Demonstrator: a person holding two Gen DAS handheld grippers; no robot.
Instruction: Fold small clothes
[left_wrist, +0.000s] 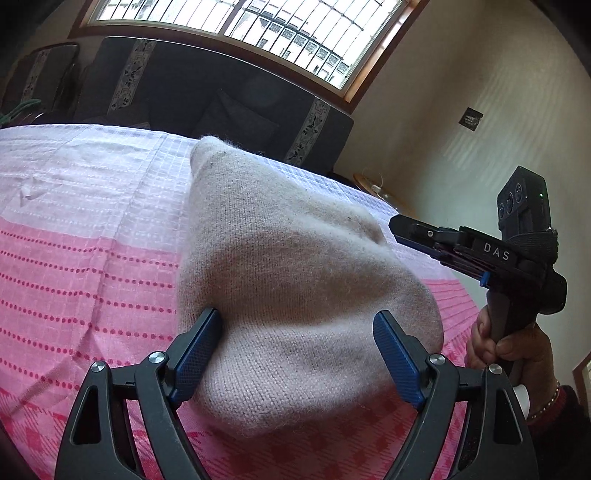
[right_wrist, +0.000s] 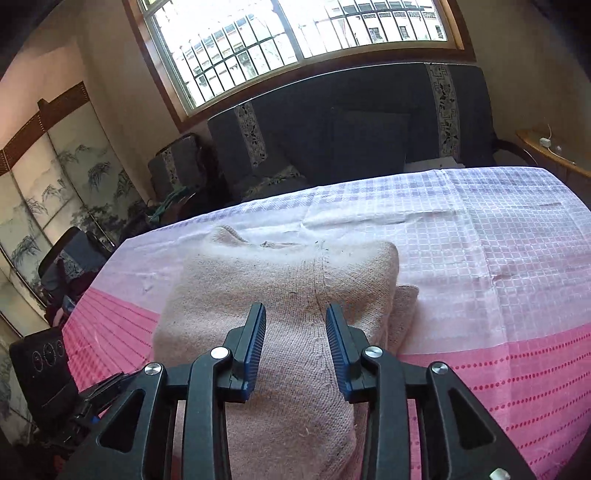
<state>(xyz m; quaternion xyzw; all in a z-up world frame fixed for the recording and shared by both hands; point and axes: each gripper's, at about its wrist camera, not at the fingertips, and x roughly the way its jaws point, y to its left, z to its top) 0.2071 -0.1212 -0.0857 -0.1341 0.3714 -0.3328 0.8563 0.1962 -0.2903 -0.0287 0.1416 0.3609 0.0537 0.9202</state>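
Table under a pink-and-white woven cloth (right_wrist: 498, 266), a folded beige knit sweater (right_wrist: 280, 295) flat on it.

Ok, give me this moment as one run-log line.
task: fold small clothes | left gripper: open, straddling beige sweater | right gripper: open above it | sweater: folded on pink tablecloth

Left gripper (left_wrist: 297, 356) points forward with its jaws spread wide apart. Right gripper (right_wrist: 295, 345) also points forward, its jaws parted by a narrower gap. In the left wrist view, the person's right hand (left_wrist: 498, 347) wraps its handle, a bracelet at the wrist.
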